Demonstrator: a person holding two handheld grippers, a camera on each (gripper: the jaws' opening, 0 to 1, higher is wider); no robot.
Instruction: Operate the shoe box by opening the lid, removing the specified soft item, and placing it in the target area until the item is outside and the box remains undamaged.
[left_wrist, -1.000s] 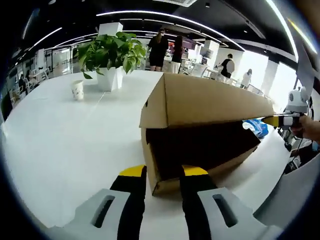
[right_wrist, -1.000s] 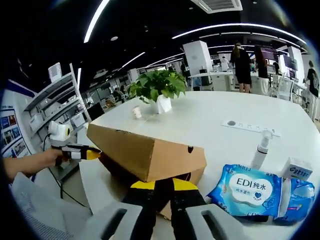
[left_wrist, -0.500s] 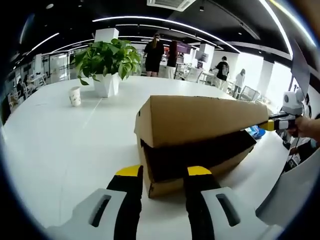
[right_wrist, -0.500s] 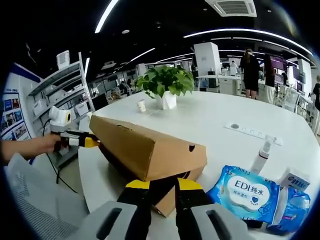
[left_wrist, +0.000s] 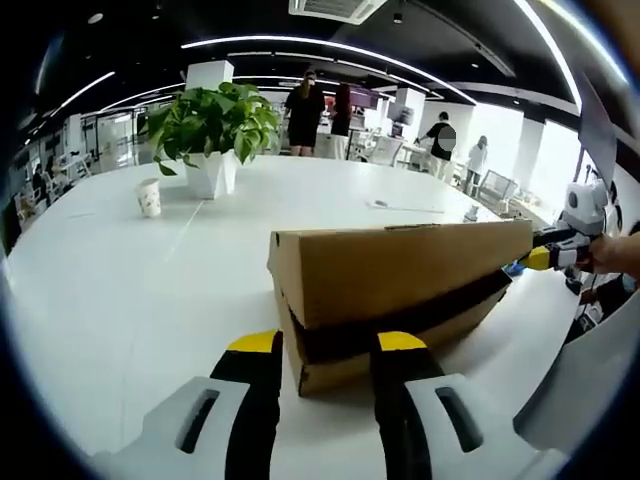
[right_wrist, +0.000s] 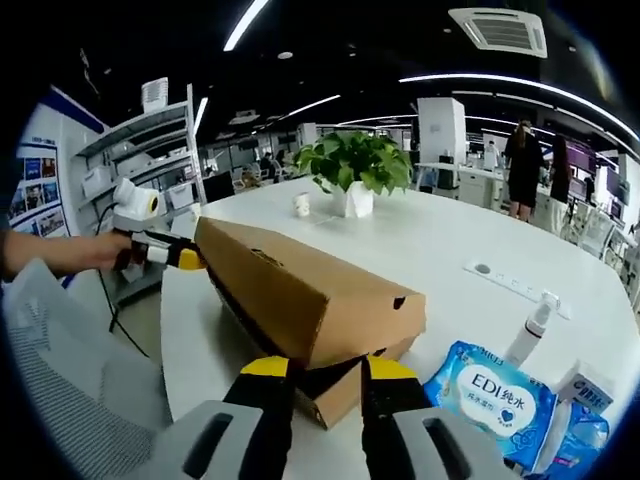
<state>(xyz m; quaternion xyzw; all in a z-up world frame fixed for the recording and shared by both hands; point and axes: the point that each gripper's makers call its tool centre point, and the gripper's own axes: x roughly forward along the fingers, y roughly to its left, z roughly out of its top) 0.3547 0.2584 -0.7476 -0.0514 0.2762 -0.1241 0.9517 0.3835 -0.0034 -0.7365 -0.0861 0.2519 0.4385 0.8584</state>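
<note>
you are at the lid step: the shoe box sits on the white surface, its lid raised only a crack. the wipes pack already lies just beside the box. your left claw and right claw each straddle a box corner, jaws parted; whether they pinch the cardboard, i cannot tell. next, i judge, work the lid gently, without creasing it.

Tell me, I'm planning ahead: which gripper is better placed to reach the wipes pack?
Right, probably: the wipes pack lies beside the right gripper; the left gripper is beyond the box.
</note>
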